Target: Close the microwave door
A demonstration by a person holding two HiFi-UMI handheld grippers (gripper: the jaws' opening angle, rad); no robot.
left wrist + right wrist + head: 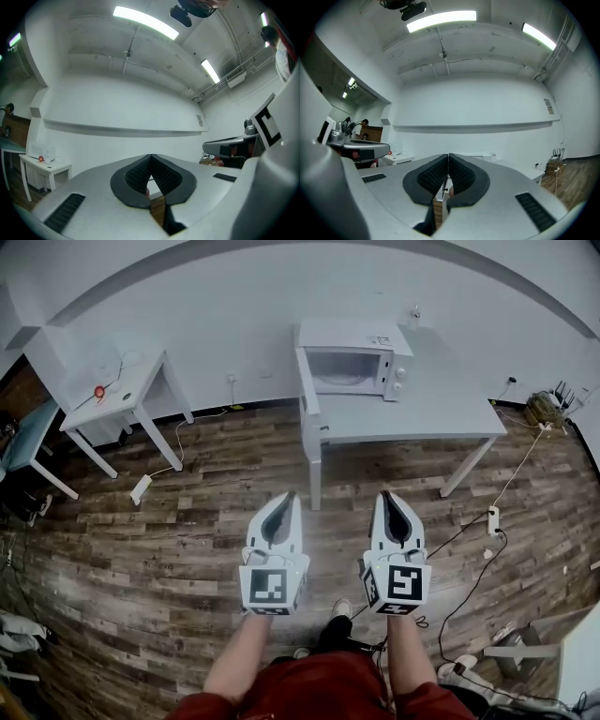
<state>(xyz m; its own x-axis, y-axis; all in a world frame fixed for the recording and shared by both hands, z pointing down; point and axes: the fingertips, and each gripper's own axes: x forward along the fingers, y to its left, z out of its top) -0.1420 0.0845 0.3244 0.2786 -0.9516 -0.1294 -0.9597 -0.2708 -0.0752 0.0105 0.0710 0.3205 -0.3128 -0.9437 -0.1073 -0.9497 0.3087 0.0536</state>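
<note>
The white microwave (354,360) stands at the left end of a long white table (450,409) against the far wall. Its door (306,388) hangs open, swung out toward me on the left side, and the cavity shows. Both grippers are held side by side over the wooden floor, well short of the table and pointing at it. My left gripper (290,494) has its jaws together with nothing between them, and its black pads (140,174) meet at the tip. My right gripper (385,494) is likewise shut and empty, its pads (433,176) touching.
A small white side table (127,395) with a red item (98,391) stands at the back left, beside a blue-seated chair (26,432). Power strips (141,488) (492,519) and cables lie on the floor. A router (553,401) sits by the right wall.
</note>
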